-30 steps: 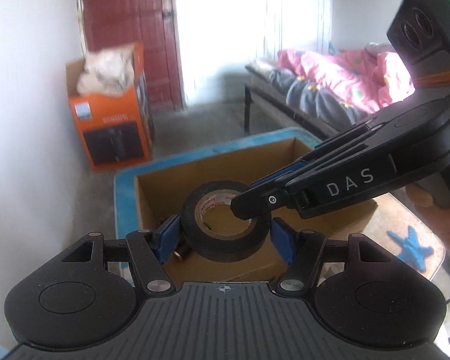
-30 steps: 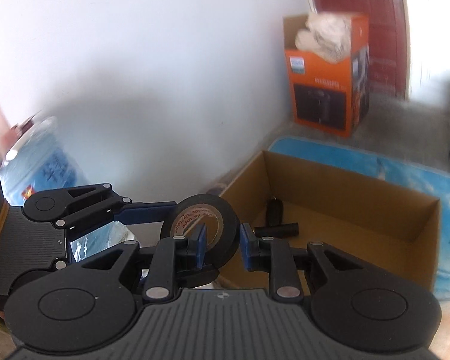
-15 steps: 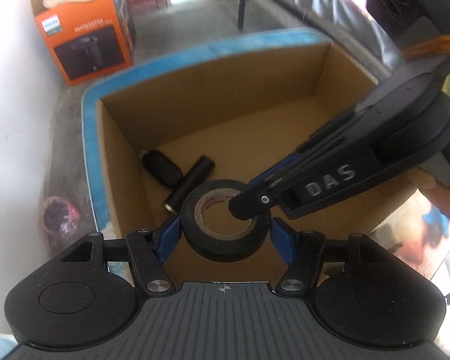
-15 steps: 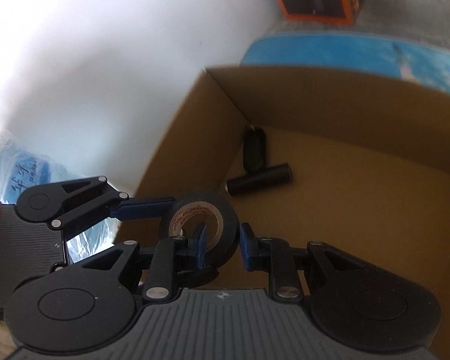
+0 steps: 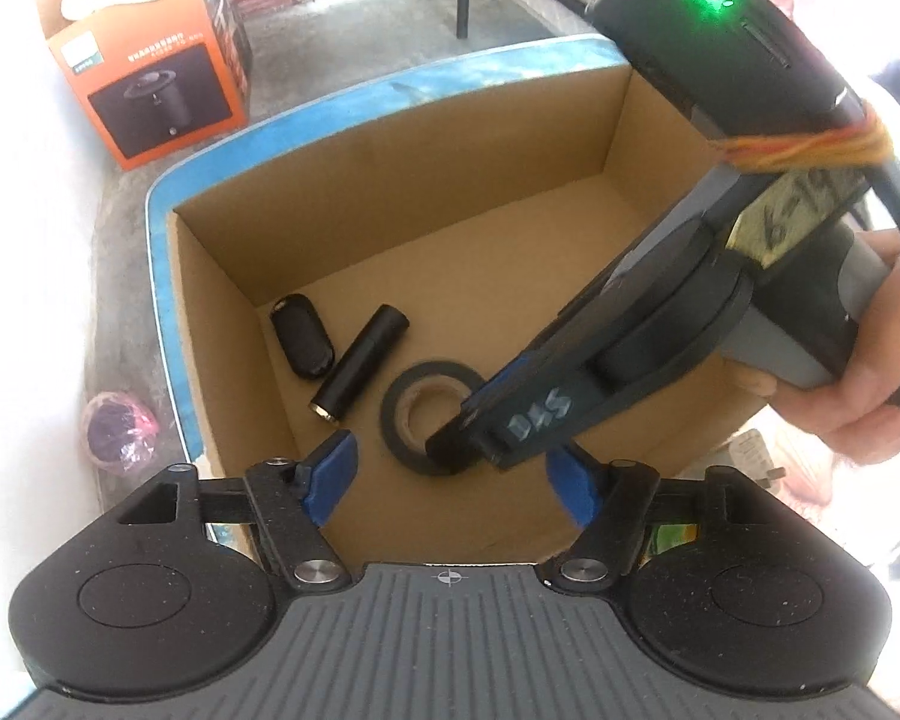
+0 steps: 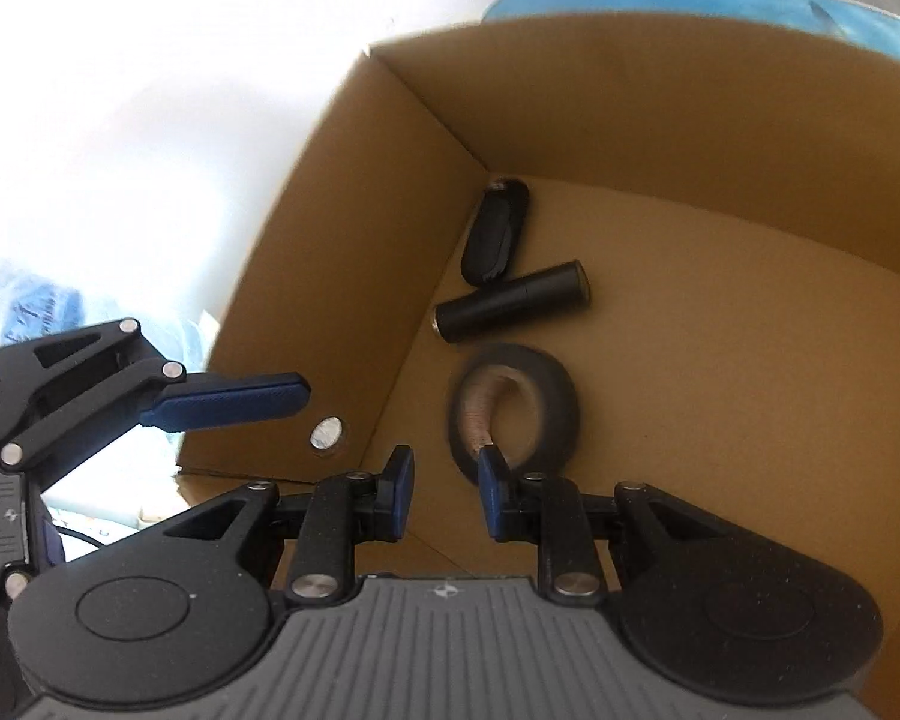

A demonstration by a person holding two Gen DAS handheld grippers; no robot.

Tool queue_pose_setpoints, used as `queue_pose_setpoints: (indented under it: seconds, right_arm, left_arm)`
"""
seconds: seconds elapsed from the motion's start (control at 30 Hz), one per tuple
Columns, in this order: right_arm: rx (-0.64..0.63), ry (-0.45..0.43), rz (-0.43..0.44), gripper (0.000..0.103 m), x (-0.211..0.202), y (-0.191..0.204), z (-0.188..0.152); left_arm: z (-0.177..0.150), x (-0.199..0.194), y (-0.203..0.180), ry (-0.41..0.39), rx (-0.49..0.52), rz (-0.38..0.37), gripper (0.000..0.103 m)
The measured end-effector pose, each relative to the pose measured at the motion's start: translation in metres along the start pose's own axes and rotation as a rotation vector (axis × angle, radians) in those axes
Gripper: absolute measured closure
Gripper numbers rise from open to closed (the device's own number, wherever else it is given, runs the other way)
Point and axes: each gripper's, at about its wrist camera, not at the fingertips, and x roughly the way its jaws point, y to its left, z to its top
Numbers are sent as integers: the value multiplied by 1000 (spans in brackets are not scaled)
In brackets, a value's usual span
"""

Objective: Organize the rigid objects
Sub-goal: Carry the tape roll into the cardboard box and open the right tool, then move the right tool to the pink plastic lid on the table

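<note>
A black tape roll point(image 5: 411, 411) lies on the floor of an open cardboard box point(image 5: 510, 138), free of both grippers; it also shows in the right wrist view point(image 6: 546, 390). Beside it lie a black cylinder point(image 5: 360, 369) and a black key fob point(image 5: 302, 343), also in the right wrist view, cylinder point(image 6: 510, 300) and fob point(image 6: 495, 231). My left gripper point(image 5: 453, 480) is open above the box's near wall. My right gripper point(image 6: 444, 480) is open just above the roll; its body crosses the left wrist view point(image 5: 630, 348).
The box stands on a blue-edged table point(image 5: 162, 276). An orange carton point(image 5: 144, 78) stands on the concrete floor behind. A pink-purple bag point(image 5: 117, 429) lies on the floor left of the table. A white wall is at the left.
Both grippers have opened and let go of the tape roll, which dropped onto the box floor next to the cylinder. Both views have tilted further down into the box.
</note>
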Motion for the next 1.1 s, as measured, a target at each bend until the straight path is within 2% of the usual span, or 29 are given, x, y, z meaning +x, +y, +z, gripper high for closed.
queue_pose_setpoints:
  seconds: [0.13,0.3,0.47,0.57,0.7,0.83,1.0,1.1]
  right_arm:
    - [7,-78,-5,77,-29,-4,-4]
    - [36,-128,-33,76,-52,-9,-6]
    - [48,-68,-103,76,-38,-10,2]
    - [-25,-26,-231,76,-18,-4,7]
    - [-112,32,-337,76,-6,-1,6]
    - [-161,92,-401,76,11,-2,7]
    - [-195,177,-428,76,43,7,12]
    - [-197,164,-408,75,51,18,21]
  left_arm:
    - [-8,-21,-1,-64,-20,11,26]
    - [-25,-55,1,-200,-81,38,19]
    - [-53,-76,10,-343,-186,40,10]
    - [-72,-79,17,-385,-251,46,10]
    - [-100,-78,34,-414,-337,75,6]
    - [-119,-62,40,-376,-395,126,5]
    - [-140,-56,39,-363,-440,138,5]
    - [-150,-56,35,-369,-450,128,5]
